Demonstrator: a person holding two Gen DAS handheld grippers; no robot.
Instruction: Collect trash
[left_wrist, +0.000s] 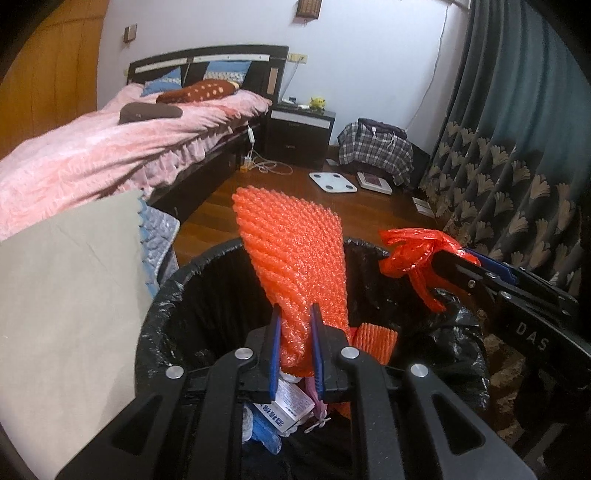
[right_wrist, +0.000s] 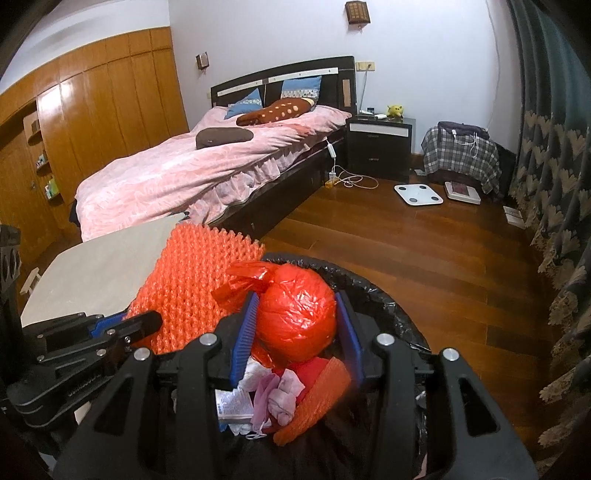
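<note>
My left gripper (left_wrist: 295, 317) is shut on an orange foam net sleeve (left_wrist: 291, 243) and holds it upright over the black-lined trash bin (left_wrist: 177, 280). My right gripper (right_wrist: 295, 306) is shut on a knotted red plastic bag (right_wrist: 295, 314) above the same bin (right_wrist: 402, 314). The right gripper with the red bag (left_wrist: 413, 254) shows at the right in the left wrist view. The left gripper and net sleeve (right_wrist: 192, 280) show at the left in the right wrist view. Inside the bin lie a small carton (left_wrist: 288, 406), pink tissue (right_wrist: 277, 395) and another orange net piece (right_wrist: 314, 398).
A beige table top (left_wrist: 66, 295) sits left of the bin. A bed with a pink cover (right_wrist: 207, 162), a dark nightstand (right_wrist: 380, 144), a white scale (right_wrist: 417, 194) on the wood floor and patterned curtains (right_wrist: 554, 166) at the right.
</note>
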